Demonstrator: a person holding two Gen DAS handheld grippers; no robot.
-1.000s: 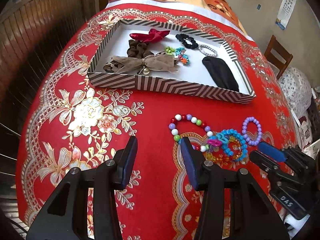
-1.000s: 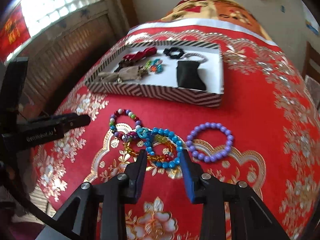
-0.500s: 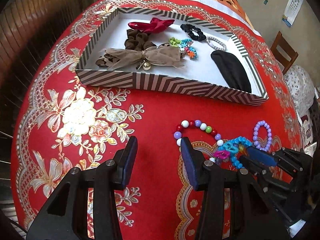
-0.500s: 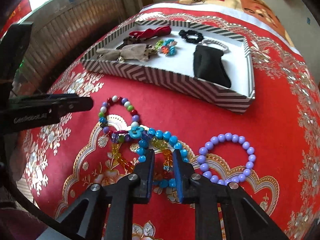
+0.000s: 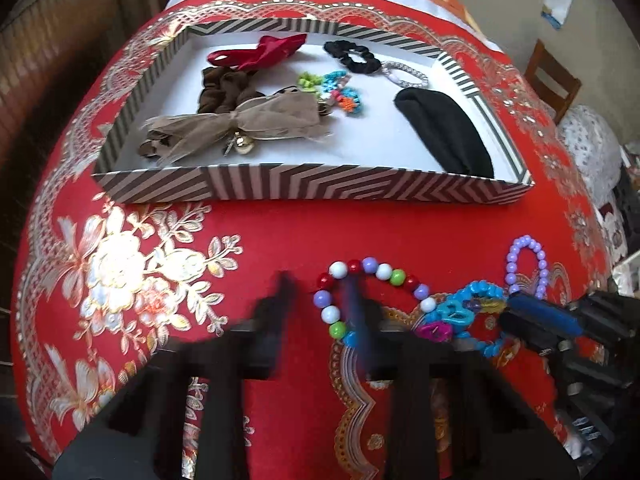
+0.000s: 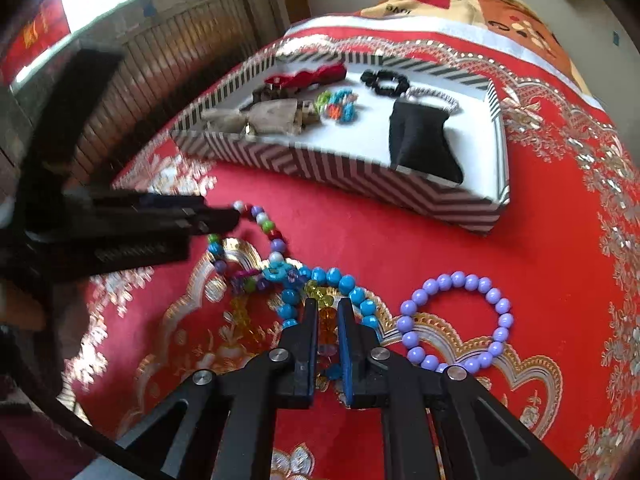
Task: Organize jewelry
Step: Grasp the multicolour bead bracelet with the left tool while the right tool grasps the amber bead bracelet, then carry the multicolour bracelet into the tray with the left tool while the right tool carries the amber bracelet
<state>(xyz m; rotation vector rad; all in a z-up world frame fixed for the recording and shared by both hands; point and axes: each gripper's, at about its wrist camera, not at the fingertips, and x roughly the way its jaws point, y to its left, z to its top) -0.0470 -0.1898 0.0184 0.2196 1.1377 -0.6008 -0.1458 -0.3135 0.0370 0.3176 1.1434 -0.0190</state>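
- Where the red, gold-flowered cloth (image 5: pixel 280 240) covers the bench nearest the cameras, the right claw (image 6: pixel 327 303) points steeply down, its fingers nearly pressed together after just closing, pinching the amber bracelet (image 6: pixel 326 318) in a tangle of beads.
- Looped over that amber strand lies the blue bracelet (image 6: pixel 334 278), touching the claw's fingers on both sides.
- Just right of the tangle, apart from it, the purple bracelet (image 6: pixel 496 300) lies flat.
- At the tangle's left end, the left claw (image 5: pixel 316 280) is blurred. Its jaws have just been closing, one finger inside the multicoloured bracelet (image 5: pixel 376 270) and one outside. The beads sit between the fingers, which stand apart, and no squeeze shows.
- Beyond the bracelets stands the striped box (image 5: pixel 304 188), open-topped with a white floor.
- Inside it, front to back: a tan bow (image 5: pixel 256 124) and black pouch (image 5: pixel 444 136); a brown scrunchie (image 5: pixel 224 88) and small coloured beads (image 5: pixel 336 88); a red bow (image 5: pixel 264 52), black scrunchie (image 5: pixel 352 56) and silver hair tie (image 5: pixel 404 72).
- Far right, a wooden chair (image 5: pixel 552 80) stands by the wall.
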